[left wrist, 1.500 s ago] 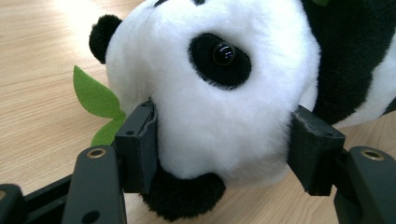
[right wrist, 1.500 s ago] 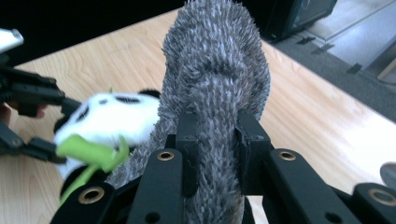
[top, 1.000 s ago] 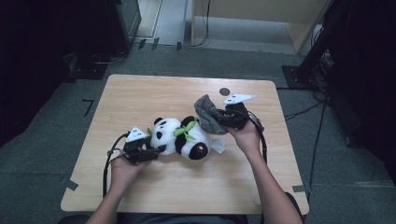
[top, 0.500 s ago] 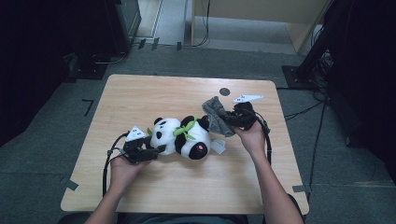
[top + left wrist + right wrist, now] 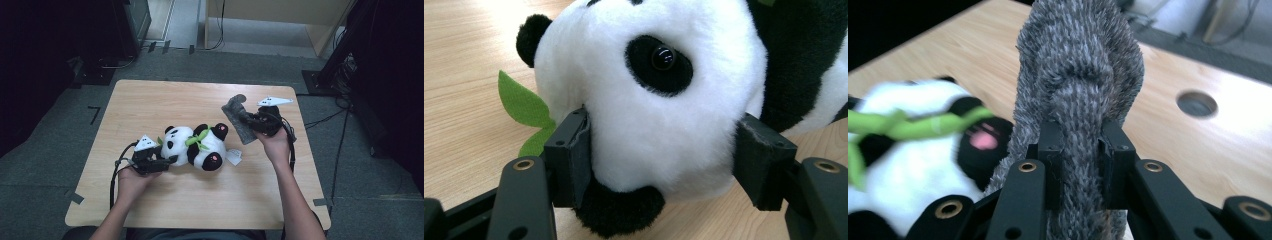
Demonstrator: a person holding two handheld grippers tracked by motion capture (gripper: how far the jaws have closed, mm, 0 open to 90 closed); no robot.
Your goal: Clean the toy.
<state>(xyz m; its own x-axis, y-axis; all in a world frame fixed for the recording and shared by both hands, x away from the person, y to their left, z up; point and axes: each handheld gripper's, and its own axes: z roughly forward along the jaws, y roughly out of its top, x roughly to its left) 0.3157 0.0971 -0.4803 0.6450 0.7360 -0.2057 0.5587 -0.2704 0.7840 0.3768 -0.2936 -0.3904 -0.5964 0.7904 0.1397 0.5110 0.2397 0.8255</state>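
Plush panda (image 5: 197, 146) lies on its side mid-worktop (image 5: 200, 200), long axis running roughly 9 to 3 o'clock, head toward 9, feet toward 3. Left gripper (image 5: 165, 161) sits at the head end, fingers (image 5: 569, 160) apart but pressed into both sides of the white face, so clamped on the panda's head. Right gripper (image 5: 247, 120) is up at about 2 o'clock from the panda, fingers (image 5: 1050, 150) closed tight on a grey knitted sock (image 5: 238, 119), which is lifted and hangs just clear of the toy's foot end. The key relation: the sock is off the panda's 3 o'clock end, so the right hand is the nearer one to the feet, and the left looks to be steadying the toy; likely next is bringing the sock onto the panda. The high view gives the whole layout and the white tag (image 5: 233, 157) near the rump. Left gripper view shows the squeeze on the face and a green felt leaf (image 5: 526, 112); right gripper view shows the pinch on the sock, a pink paw pad (image 5: 983, 141) and a round hole (image 5: 1197, 104) in the worktop.
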